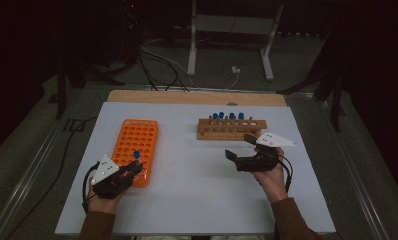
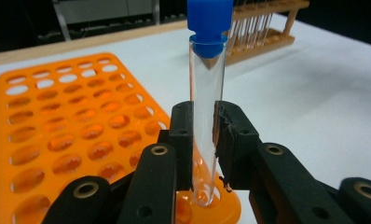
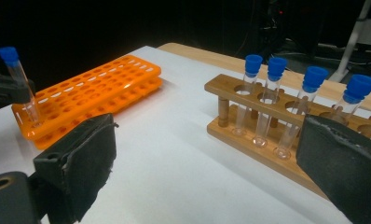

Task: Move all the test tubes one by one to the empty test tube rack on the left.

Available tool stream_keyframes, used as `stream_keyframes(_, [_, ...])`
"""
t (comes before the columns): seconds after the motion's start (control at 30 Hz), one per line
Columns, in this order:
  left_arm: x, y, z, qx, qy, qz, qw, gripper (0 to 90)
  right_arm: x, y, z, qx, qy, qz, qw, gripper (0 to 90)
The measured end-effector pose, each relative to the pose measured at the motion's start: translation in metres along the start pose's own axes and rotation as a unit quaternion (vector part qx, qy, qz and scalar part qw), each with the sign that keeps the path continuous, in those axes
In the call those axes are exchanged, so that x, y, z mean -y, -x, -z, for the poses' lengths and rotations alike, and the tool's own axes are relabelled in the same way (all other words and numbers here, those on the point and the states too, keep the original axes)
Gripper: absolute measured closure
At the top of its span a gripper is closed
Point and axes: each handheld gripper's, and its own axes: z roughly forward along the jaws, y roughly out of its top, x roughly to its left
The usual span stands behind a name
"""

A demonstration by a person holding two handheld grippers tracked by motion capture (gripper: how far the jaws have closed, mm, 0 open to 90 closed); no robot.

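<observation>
one clear glass test tube with a blue cap stands upright in a near-corner hole of the orange tube rack at the table's left; the rack's other holes look empty. the left gripper is clamped on the tube's lower half, jaws pressing either side. to the right and farther off, a wooden rack holds four blue-capped tubes. near it the right gripper hovers with its jaws wide apart, holding nothing, above the white table.
</observation>
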Motion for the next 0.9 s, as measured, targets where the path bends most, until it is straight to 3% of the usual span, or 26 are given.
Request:
stream_keyframes(0.67, [0.014, 0.005, -0.008, -0.004, -0.066, -0.021, 0.9976, 78.2, 0.007, 0.000, -0.001, -0.007, 0.004, -0.003, 1.0000, 5.8])
stream_keyframes(0.9, [0.014, 0.007, -0.007, -0.007, -0.068, -0.023, 0.9974, 78.3, 0.008, -0.002, -0.001, -0.008, 0.003, 0.000, 1.0000, 5.9])
